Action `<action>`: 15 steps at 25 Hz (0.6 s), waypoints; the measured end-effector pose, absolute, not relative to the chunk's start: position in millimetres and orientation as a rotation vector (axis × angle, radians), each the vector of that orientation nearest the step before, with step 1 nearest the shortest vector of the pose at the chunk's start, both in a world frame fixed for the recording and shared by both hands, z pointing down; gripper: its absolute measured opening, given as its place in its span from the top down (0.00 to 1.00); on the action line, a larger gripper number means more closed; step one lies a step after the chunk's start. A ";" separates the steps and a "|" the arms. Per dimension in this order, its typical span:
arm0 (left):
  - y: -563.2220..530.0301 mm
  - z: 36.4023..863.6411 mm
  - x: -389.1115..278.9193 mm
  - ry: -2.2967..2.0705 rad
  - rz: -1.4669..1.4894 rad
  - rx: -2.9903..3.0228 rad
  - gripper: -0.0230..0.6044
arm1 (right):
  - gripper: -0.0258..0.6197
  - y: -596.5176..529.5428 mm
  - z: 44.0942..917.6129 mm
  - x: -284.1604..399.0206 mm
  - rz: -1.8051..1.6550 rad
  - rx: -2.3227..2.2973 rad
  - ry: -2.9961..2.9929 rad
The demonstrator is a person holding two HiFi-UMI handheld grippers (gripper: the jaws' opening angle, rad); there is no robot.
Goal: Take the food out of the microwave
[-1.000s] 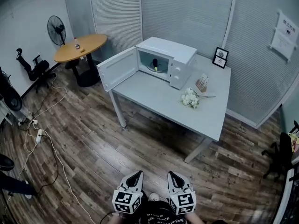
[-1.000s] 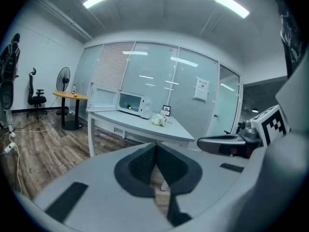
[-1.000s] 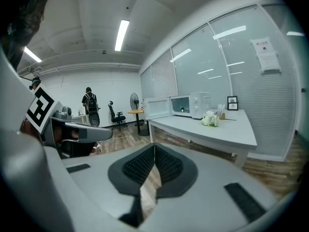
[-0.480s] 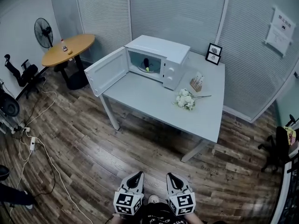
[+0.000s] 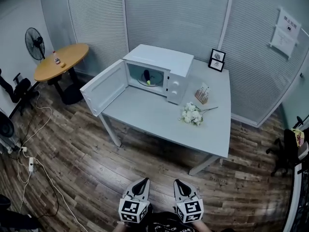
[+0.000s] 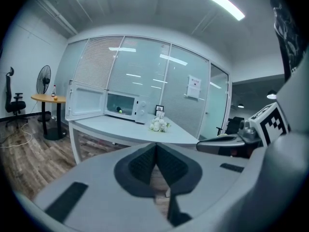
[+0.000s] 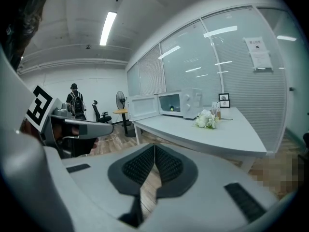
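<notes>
A white microwave (image 5: 164, 69) stands on the pale grey table (image 5: 154, 112) with its door (image 5: 102, 87) swung open to the left. Inside it lies a dark item with a yellow-green bit of food (image 5: 147, 77). The same oven shows small in the left gripper view (image 6: 123, 104) and in the right gripper view (image 7: 186, 103). My left gripper (image 5: 143, 182) and right gripper (image 5: 179, 183) are side by side at the bottom of the head view, over the wood floor, well short of the table. Both are shut with nothing held (image 6: 155, 151) (image 7: 154, 153).
White flowers (image 5: 193, 113), a small holder (image 5: 202, 94) and a picture frame (image 5: 216, 60) sit on the table. A round wooden table (image 5: 60, 62), a fan (image 5: 35, 36) and floor cables (image 5: 34, 149) are at the left. An office chair (image 5: 289, 153) is at the right. A person (image 7: 73, 103) stands far off.
The table and microwave have shifted left and nearer in the head view as I move toward them. Both grippers stay shut and together at the bottom.
</notes>
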State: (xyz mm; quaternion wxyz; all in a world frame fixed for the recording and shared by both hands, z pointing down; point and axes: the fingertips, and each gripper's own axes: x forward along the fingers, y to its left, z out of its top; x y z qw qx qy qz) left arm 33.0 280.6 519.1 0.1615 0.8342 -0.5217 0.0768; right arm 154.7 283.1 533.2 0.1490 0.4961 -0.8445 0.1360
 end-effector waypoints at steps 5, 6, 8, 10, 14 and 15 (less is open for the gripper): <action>245.8 519.2 10.5 -1.444 0.236 2.409 0.95 | 0.95 251.1 531.0 128.5 0.395 1.461 -2.418; 239.2 519.6 6.3 -1.434 0.236 2.416 0.95 | 0.95 246.2 531.4 123.1 0.396 1.466 -2.415; 227.7 521.0 -1.2 -1.410 0.236 2.430 0.95 | 0.95 238.5 533.6 113.4 0.401 1.477 -2.403; 218.9 523.0 -8.7 -1.387 0.238 2.443 0.95 | 0.95 233.4 536.4 104.6 0.406 1.492 -2.389; 205.9 527.0 -23.8 -1.358 0.237 2.460 0.95 | 0.95 227.4 538.9 88.2 0.409 1.520 -2.370; 203.0 527.4 -27.0 -1.356 0.233 2.461 0.95 | 0.95 226.5 539.8 84.8 0.408 1.520 -2.365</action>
